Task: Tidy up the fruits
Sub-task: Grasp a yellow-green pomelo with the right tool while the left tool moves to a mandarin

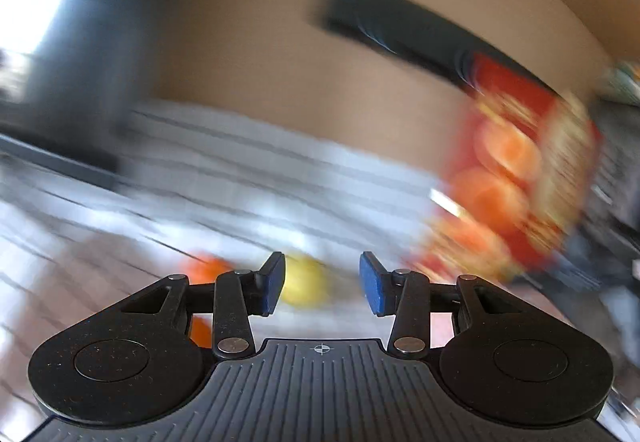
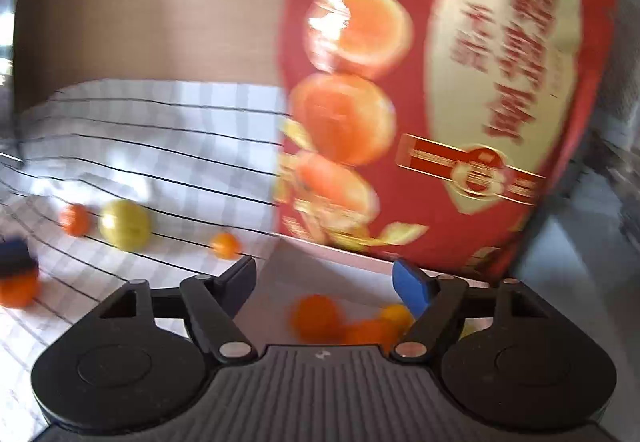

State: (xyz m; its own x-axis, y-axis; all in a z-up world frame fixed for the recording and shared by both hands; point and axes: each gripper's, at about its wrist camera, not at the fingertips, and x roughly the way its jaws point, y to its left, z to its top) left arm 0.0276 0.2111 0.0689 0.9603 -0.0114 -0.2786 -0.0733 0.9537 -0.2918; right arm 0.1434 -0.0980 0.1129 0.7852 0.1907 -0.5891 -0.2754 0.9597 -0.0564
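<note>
Two wrist-camera views look out over a tabletop (image 2: 120, 129) covered by a white checked cloth with thin dark lines. Loose fruits lie scattered on the cloth: a yellow round fruit (image 2: 125, 225), with a small orange fruit (image 2: 74, 219) just to its left and another small orange fruit (image 2: 225, 245) to its right. A further orange fruit (image 2: 18, 292) sits at the far left edge of the right wrist view, under a dark blue shape that cannot be identified.

A red box (image 2: 440, 101) printed with pictures of oranges stands open, its lid raised. Inside its pale interior lie several orange and yellow fruits (image 2: 316, 316).

The fruits look small, smooth and round, so they would likely roll and slip easily. They seem light and firm, though a hard squeeze could bruise them. The best hold is probably across the widest middle of one fruit, with the pads on opposite sides.

The right gripper (image 2: 326, 278) hovers over the box. Its fingers (image 2: 408, 288) stand wide apart and hold nothing; the fruits in the box lie beyond and below them.

The left wrist view is heavily blurred. The left gripper (image 1: 322, 284) has its fingers (image 1: 370, 284) partly open and empty. The yellow fruit appears in the gap beyond them, seemingly untouched.
</note>
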